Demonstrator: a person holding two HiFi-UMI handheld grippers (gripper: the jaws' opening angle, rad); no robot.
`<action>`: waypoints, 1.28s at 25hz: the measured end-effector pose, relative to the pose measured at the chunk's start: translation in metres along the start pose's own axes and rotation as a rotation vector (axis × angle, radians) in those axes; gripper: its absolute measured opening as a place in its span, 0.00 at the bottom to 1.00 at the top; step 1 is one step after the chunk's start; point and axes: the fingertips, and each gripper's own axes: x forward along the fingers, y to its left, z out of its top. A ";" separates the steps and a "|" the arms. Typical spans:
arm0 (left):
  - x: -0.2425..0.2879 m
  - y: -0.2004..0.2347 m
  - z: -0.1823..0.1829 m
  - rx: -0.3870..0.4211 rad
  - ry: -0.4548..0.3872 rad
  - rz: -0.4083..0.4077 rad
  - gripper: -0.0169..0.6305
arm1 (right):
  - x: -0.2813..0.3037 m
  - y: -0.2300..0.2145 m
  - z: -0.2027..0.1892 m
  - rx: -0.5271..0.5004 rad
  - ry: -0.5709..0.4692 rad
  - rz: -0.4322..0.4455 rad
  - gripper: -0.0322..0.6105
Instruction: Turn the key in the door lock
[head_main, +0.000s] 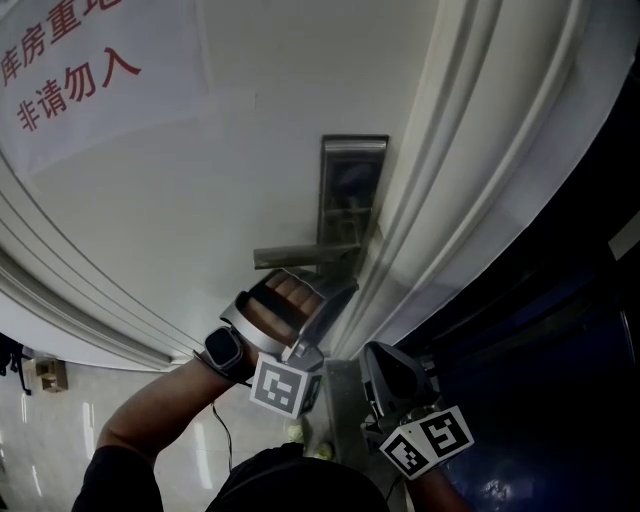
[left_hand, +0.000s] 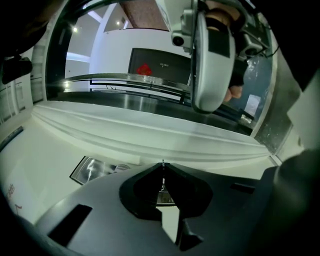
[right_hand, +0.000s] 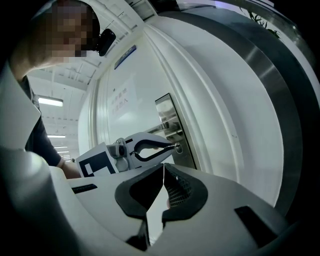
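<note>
Right gripper (right_hand: 163, 167) fingers (right_hand: 184, 189) together, empty; left gripper (left_hand: 163, 165) fingers (left_hand: 140, 192) tight on key (left_hand: 163, 171), shaft straight into door lock (head_main: 352, 195).

A white notice (head_main: 90, 80) bearing red characters; glossy floor (head_main: 40, 440).

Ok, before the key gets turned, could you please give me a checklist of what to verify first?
1. Left gripper gripping the key: ok. A thin metal edge sits between its closed jaws.
2. Key at the lock plate: ok. The jaw tips meet at the plate, below the lever handle.
3. Key fully seated in the lock: cannot tell.
4. Lever handle clear of the left gripper: cannot tell. In the head view it lies just above the gripper.
5. Right gripper out of the way: ok. Its jaws are shut on nothing, apart from the door.
</note>
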 end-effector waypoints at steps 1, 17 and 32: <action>0.001 0.000 0.000 0.006 0.000 -0.002 0.04 | 0.000 -0.001 0.000 0.001 -0.001 -0.001 0.07; 0.005 0.000 -0.003 0.137 0.018 0.013 0.04 | -0.003 -0.004 0.003 0.011 -0.007 0.001 0.07; 0.009 -0.001 -0.011 0.183 0.072 0.053 0.04 | -0.003 -0.002 0.004 0.020 -0.015 0.020 0.07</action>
